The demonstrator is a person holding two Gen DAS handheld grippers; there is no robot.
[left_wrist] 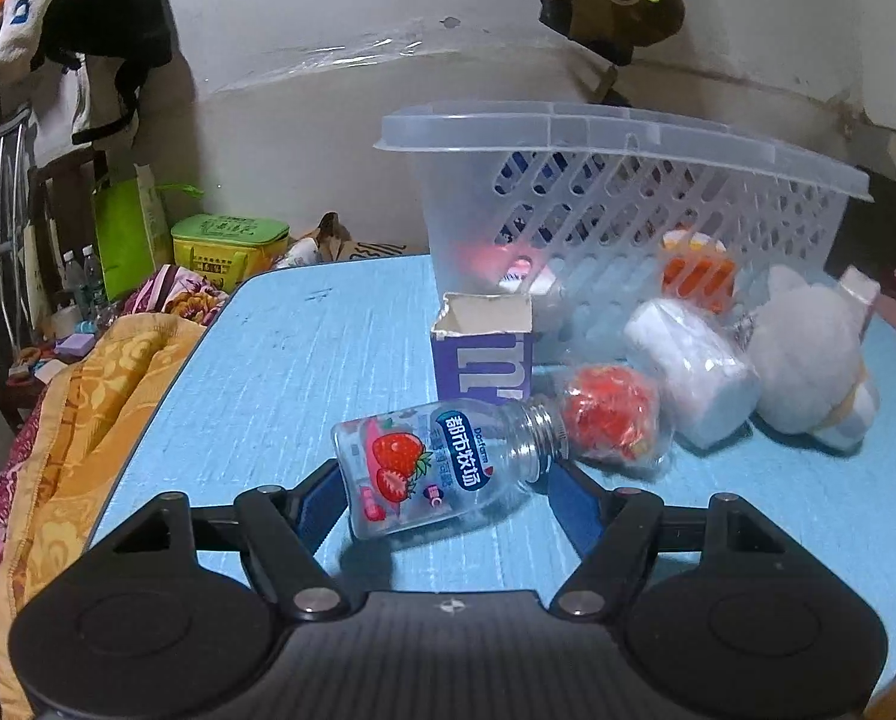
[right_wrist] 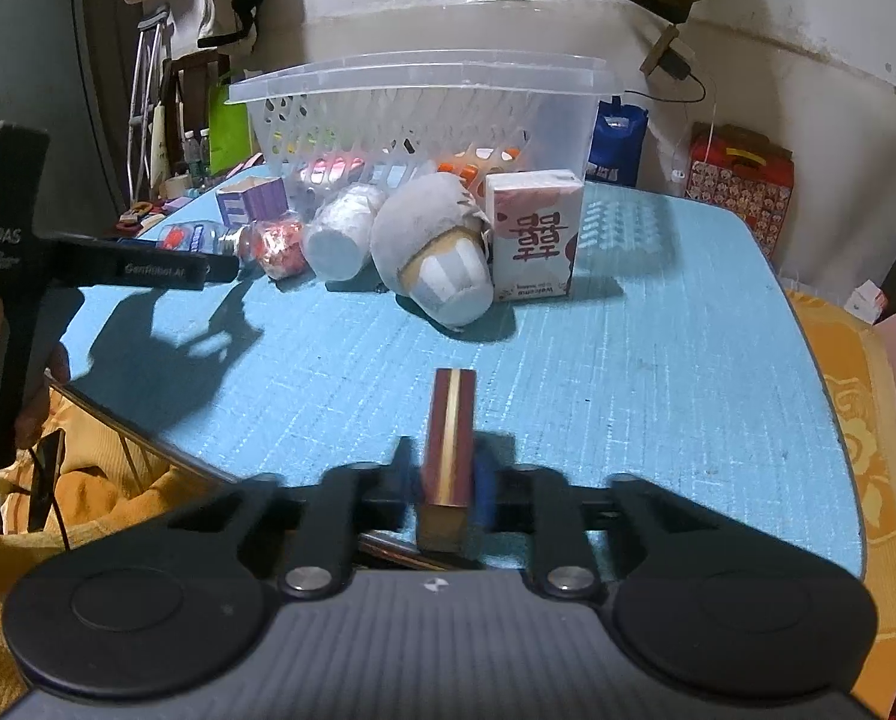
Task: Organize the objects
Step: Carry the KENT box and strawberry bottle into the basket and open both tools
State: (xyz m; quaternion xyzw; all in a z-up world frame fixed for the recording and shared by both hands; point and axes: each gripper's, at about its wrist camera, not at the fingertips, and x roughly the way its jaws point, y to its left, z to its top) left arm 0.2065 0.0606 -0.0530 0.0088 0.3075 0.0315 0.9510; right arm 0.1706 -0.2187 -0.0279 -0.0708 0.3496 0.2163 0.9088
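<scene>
While the left gripper (left_wrist: 448, 480) grasps a capless strawberry bottle (left_wrist: 442, 468) near the desk's (left_wrist: 304, 348) left edge, right gripper (right_wrist: 445, 480) clamps a maroon-gold box (right_wrist: 448, 444) (near edge), basket (left_wrist: 628, 198) behind

Items inside the basket (left_wrist: 628, 204) blur behind its slotted, translucent wall.

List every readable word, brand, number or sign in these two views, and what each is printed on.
"都市牧场" and "Dosfarm": strawberry bottle in the left gripper.
"m": purple carton, cut off.
"囍" and "Welcome": white box; smaller print blurred.
"GenRobot.AI" and "DAS": left gripper body, seen from the right wrist.
Striped box in the right gripper: no text visible.
</scene>
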